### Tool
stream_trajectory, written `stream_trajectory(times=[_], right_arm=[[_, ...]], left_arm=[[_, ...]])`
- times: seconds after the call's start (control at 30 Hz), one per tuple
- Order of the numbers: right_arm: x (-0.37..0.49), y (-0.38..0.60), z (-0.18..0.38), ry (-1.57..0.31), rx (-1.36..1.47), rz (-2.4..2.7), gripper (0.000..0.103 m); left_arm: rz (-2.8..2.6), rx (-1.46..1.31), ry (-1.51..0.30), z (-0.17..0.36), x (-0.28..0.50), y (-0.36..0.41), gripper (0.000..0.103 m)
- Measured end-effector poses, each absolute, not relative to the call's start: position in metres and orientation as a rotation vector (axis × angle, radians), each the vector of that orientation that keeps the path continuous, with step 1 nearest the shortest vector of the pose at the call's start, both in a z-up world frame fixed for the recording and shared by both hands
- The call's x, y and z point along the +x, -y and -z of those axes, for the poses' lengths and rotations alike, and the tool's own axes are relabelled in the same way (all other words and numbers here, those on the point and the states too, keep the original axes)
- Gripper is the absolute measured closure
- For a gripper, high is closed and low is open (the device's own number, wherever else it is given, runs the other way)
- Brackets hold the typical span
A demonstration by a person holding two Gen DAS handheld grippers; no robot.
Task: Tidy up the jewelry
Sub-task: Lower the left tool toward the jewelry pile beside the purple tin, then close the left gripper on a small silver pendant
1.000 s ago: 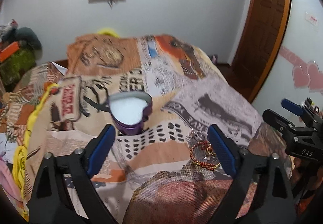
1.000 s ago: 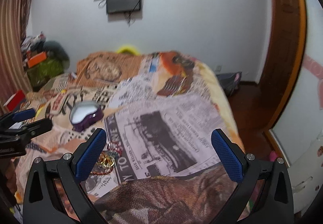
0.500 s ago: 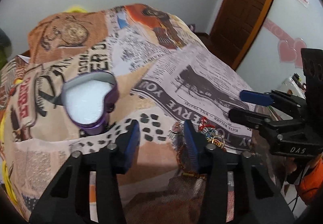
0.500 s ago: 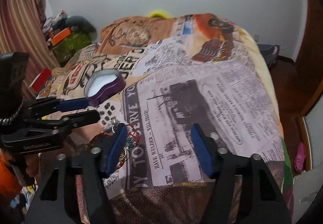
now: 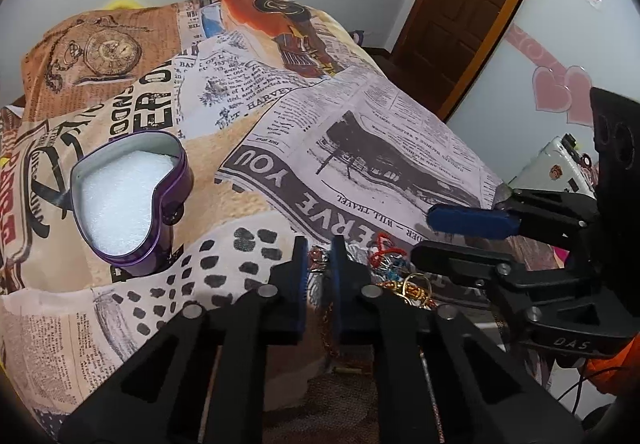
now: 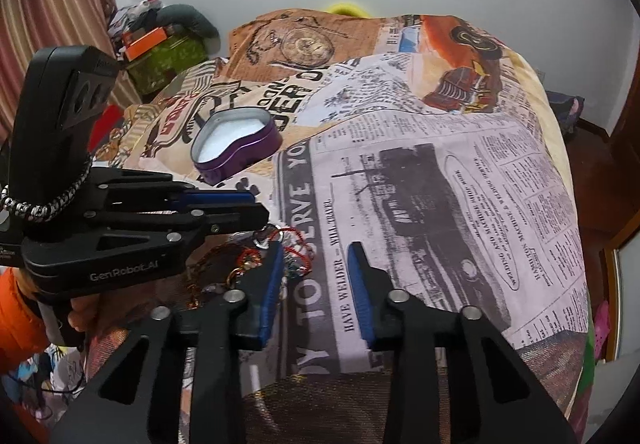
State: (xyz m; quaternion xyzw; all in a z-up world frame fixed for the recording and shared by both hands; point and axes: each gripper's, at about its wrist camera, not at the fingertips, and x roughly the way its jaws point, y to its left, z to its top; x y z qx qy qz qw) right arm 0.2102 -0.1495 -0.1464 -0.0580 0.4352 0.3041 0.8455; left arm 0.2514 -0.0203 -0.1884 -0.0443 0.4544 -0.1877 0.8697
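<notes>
Left wrist view: left tool [image 5: 319, 244] nearly closed, narrow gap between its pads, tips at the near edge of the jewelry pile [image 5: 400, 272] on the bed [image 5: 400, 132]; whether it pinches a piece, cannot tell. Tin [image 5: 132, 196] lies up and left of that tool, well apart. Right tool [image 6: 316, 256] partly open, holding nothing, pile just left of its left pad; left tool judged nearer.
</notes>
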Motion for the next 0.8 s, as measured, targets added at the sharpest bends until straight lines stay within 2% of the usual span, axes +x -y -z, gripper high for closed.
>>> stream_trajectory(times=[0.1, 0.4, 0.8], right_arm=[[0.208, 0.145, 0.146, -0.919, -0.137, -0.657, 0.086], [0.211, 0.124, 0.151, -0.96, -0.183, -0.702, 0.09], [0.223, 0.116, 0.157, -1.015, -0.197, -0.668, 0.09]], left_arm=[[0.378, -0.08, -0.934, 0.186, 0.246, 0.02, 0.095], [0.324, -0.095, -0.909, 0.182, 0.23, -0.002, 0.095], [0.328, -0.076, -0.921, 0.185, 0.215, -0.008, 0.095]])
